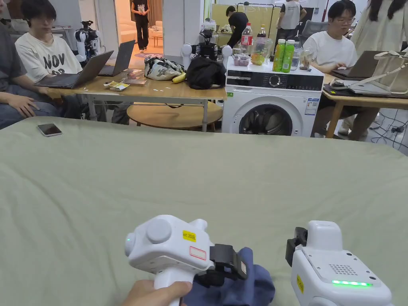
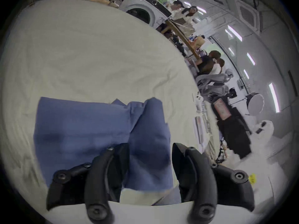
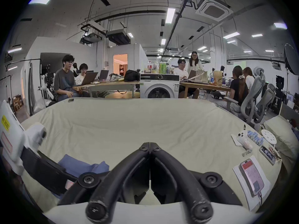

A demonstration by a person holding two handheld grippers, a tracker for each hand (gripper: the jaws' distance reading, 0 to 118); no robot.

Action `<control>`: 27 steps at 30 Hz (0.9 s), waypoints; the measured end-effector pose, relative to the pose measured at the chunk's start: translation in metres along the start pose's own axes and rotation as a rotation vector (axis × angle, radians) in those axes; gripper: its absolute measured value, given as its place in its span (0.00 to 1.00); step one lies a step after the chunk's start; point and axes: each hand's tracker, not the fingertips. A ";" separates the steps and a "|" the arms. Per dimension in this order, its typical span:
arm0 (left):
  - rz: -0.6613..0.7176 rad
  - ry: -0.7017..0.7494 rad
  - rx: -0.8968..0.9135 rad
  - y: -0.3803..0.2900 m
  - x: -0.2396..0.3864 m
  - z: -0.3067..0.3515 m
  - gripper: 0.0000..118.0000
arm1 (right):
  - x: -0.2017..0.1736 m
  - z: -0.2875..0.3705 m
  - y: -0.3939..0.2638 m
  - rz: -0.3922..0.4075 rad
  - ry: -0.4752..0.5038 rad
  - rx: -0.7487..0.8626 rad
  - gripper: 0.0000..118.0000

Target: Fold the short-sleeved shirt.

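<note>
**A:** ok so what's the fabric situation? The blue shirt (image 2: 90,130) looks like soft matte cotton, folded into a rough rectangle with a looser, creased flap bunched at one end. It's lying on a pale green bed sheet (image 1: 199,179) that's full of shallow wrinkles, right at the near edge in the head view.

**B:** yeah, and the grippers are glossy white plastic bodies with black curved jaws held by round bolts. In its own view the left gripper (image 2: 150,156) has the jaws spread wide apart, with the flap of the shirt lying in the gap between them. Neither jaw looks pressed into the cloth, so it's not holding anything.

**A:** and the right gripper (image 3: 150,145)?

**B:** jaws closed tip to tip in its own view, nothing between them, just bare sheet past the tips. The shirt sits off to its left, near the left gripper, apart from the right one's tips.

**A:** in the head view a hand (image 1: 157,294) grips the left gripper's handle, and the shirt pokes out just beyond its black jaws.
</note>
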 end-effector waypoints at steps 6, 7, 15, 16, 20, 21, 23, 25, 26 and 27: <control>-0.033 -0.067 0.097 0.011 -0.004 0.014 0.14 | -0.001 -0.002 0.002 -0.021 0.005 0.000 0.00; -0.019 -0.085 0.094 0.012 -0.008 0.008 0.07 | -0.002 -0.003 0.003 -0.024 0.007 0.000 0.00; 0.015 -0.126 -0.113 0.001 -0.018 -0.089 0.00 | 0.000 -0.005 0.001 -0.024 0.002 -0.006 0.00; 0.035 -0.094 -0.113 -0.002 -0.024 -0.100 0.00 | 0.000 -0.005 0.001 -0.023 -0.001 -0.008 0.00; 0.068 -0.134 -0.076 -0.012 -0.035 -0.113 0.00 | 0.003 -0.005 -0.001 -0.023 -0.006 -0.015 0.00; 0.060 -0.133 -0.075 -0.012 -0.033 -0.111 0.00 | 0.004 -0.005 -0.002 -0.020 -0.005 -0.015 0.00; 0.042 -0.122 -0.082 -0.009 -0.031 -0.107 0.00 | 0.004 -0.005 -0.003 -0.009 -0.013 -0.016 0.00; 0.036 -0.110 -0.084 -0.006 -0.026 -0.100 0.00 | 0.005 -0.007 -0.004 -0.007 -0.016 -0.020 0.00; -0.002 -0.096 -0.059 -0.005 -0.021 -0.090 0.00 | 0.006 -0.008 -0.004 -0.009 -0.018 -0.022 0.00; -0.047 -0.083 -0.033 -0.003 -0.018 -0.080 0.00 | 0.006 -0.009 -0.005 -0.012 -0.021 -0.021 0.00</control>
